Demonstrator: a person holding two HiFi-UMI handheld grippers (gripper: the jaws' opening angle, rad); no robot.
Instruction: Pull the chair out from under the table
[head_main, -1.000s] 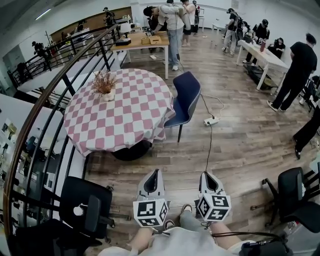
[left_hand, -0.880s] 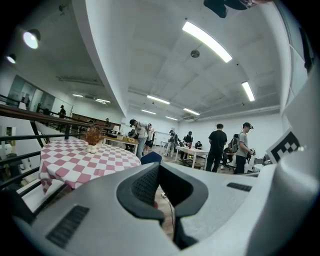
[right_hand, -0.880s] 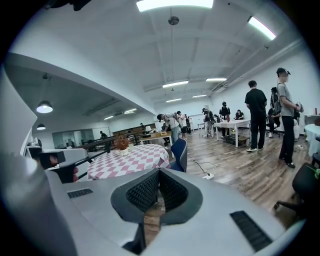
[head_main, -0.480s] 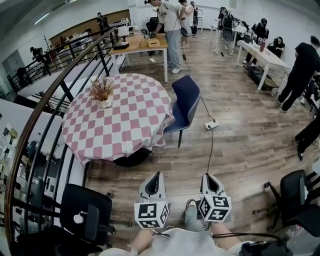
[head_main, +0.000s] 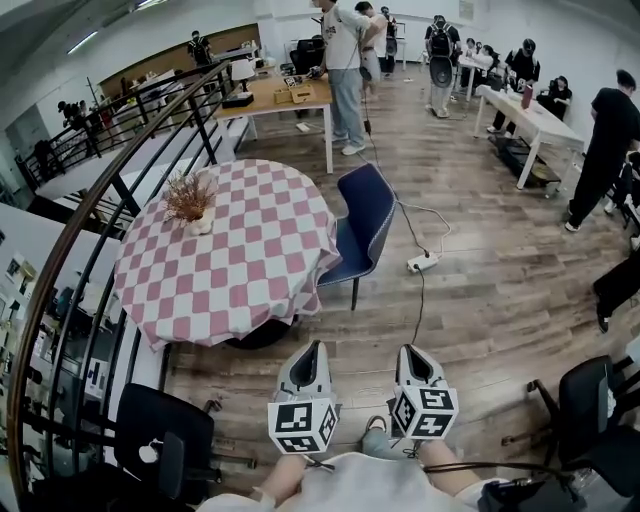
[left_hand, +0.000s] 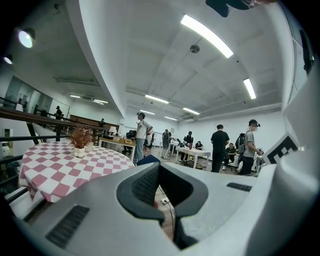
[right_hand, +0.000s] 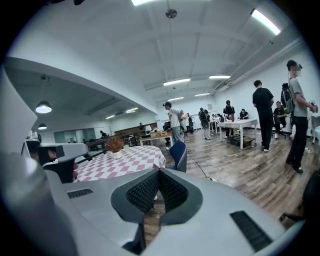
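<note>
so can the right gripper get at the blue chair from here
Probably not yet: the right gripper is well short of the blue chair. Only bare floor lies between, so stepping closer should do.

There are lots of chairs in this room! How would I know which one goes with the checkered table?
Find the round table with the pink-and-white checked cloth beside the railing. The chair stands at its right edge in the head view, seat partly under the cloth. It is blue; the office chairs nearer the person are black.
</note>
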